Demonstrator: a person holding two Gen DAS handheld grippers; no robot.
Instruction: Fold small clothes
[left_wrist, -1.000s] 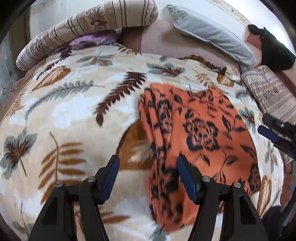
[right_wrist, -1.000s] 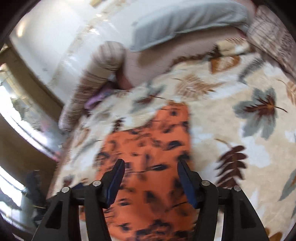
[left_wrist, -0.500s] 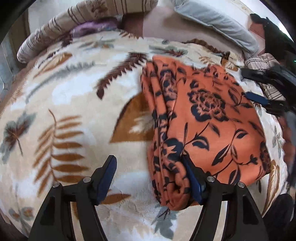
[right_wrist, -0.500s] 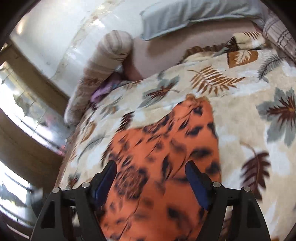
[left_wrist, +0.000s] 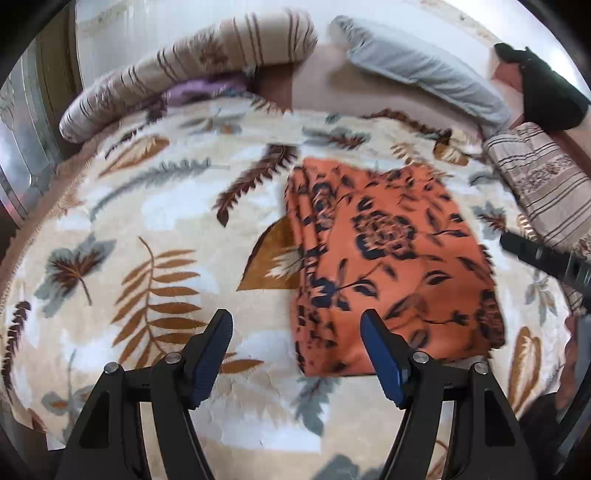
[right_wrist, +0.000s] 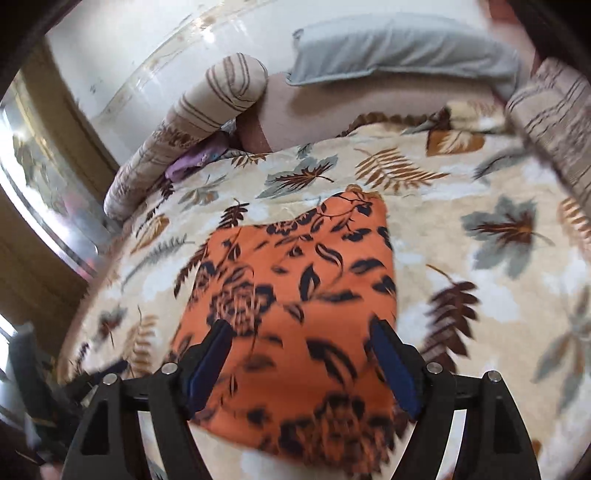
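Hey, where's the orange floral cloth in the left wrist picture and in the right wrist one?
Left wrist: orange cloth lies right of centre on the leaf blanket, beyond the right fingertip.
Right wrist: orange cloth fills the lower centre, seen between the open fingers.
Shared landmark: grey pillow at the top of both.

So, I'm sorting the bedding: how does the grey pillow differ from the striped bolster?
The grey pillow is plain and flat; the striped bolster is beige with brown stripes and round like a roll. A purple cloth is tucked beside the bolster, none by the pillow. Both lie beyond the leaf-print blanket.
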